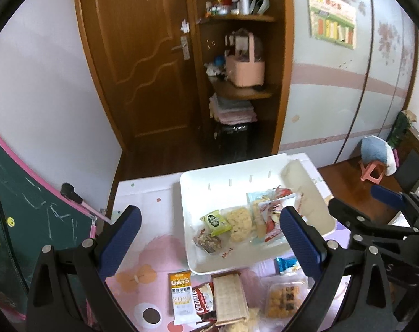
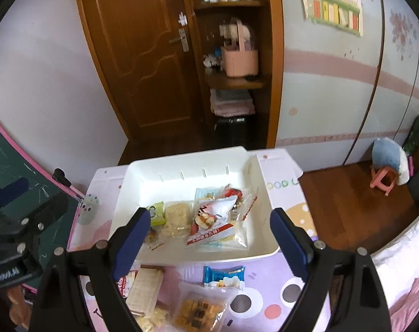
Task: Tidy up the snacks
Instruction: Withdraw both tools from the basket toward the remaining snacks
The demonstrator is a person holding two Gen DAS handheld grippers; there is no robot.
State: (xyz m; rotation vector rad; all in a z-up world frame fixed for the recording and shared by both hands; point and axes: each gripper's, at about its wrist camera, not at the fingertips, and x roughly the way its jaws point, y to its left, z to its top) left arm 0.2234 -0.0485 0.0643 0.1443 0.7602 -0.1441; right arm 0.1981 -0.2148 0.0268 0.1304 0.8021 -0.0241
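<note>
A white tray (image 1: pixel 190 193) (image 2: pixel 143 174) stands at the far side of the patterned table. It holds a green packet (image 1: pixel 215 222) (image 2: pixel 157 213), a pale cracker pack (image 1: pixel 240 221) (image 2: pixel 177 215), a red-and-white packet (image 1: pixel 273 221) (image 2: pixel 215 221) and several others. In front of the tray lie an oats bar (image 1: pixel 180 296), a cookie pack (image 1: pixel 204 301), a brown wafer pack (image 1: pixel 230 296), a yellow biscuit pack (image 1: pixel 282 298) (image 2: pixel 198 312) and a blue packet (image 1: pixel 285 264) (image 2: pixel 224 275). My left gripper (image 1: pixel 209 211) (image 2: pixel 29 199) and right gripper (image 2: pixel 209 213) (image 1: pixel 367 202) hover side by side above the near packs, both open and holding nothing.
A green chalkboard (image 1: pixel 29 193) with a pink frame leans at the table's left edge. Beyond the table are a wooden door (image 1: pixel 143 55) and corner shelves with a pink basket (image 1: pixel 245 69). To the right, wooden floor with a pink stool (image 2: pixel 383 179).
</note>
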